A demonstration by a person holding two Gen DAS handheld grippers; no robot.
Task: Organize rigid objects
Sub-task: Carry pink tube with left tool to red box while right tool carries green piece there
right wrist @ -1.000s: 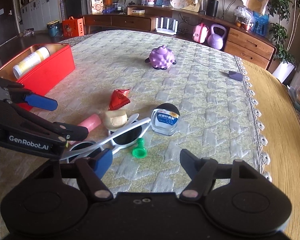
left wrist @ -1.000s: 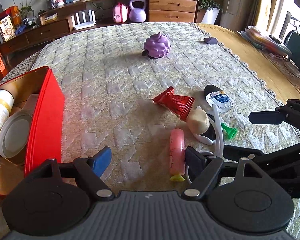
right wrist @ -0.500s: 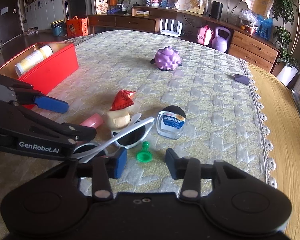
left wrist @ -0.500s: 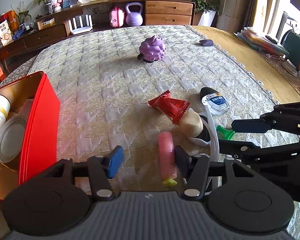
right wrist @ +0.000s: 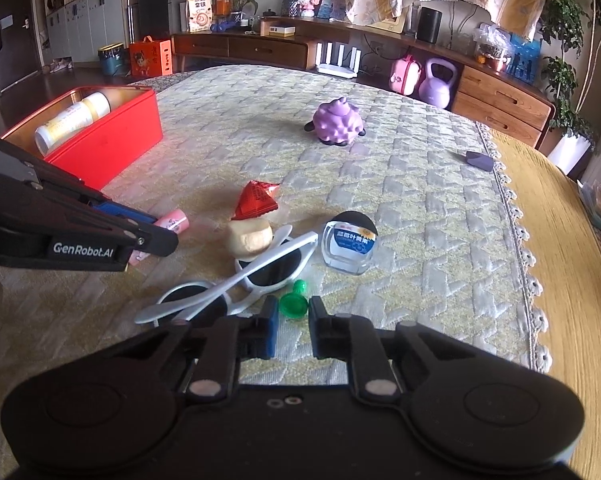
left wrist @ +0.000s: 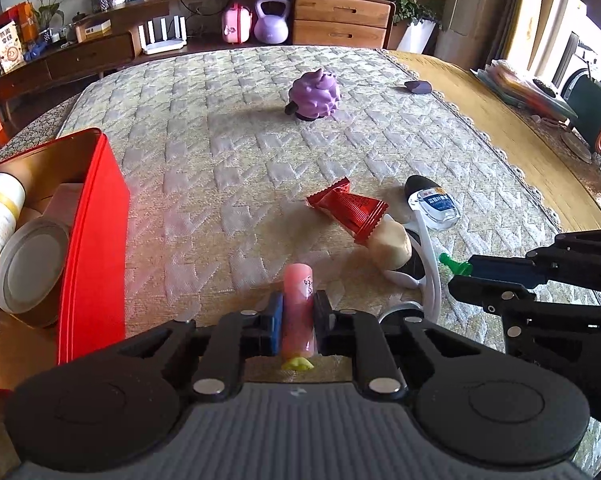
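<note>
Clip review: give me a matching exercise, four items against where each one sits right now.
Items:
1. pink tube
2. green peg
3. white bottle
4. purple toy

Places:
A. alone, far on the quilt
B. in the red box
C. between the left tongs
D. between the right tongs

Pairs: 1-C, 2-D, 3-B, 4-A
</note>
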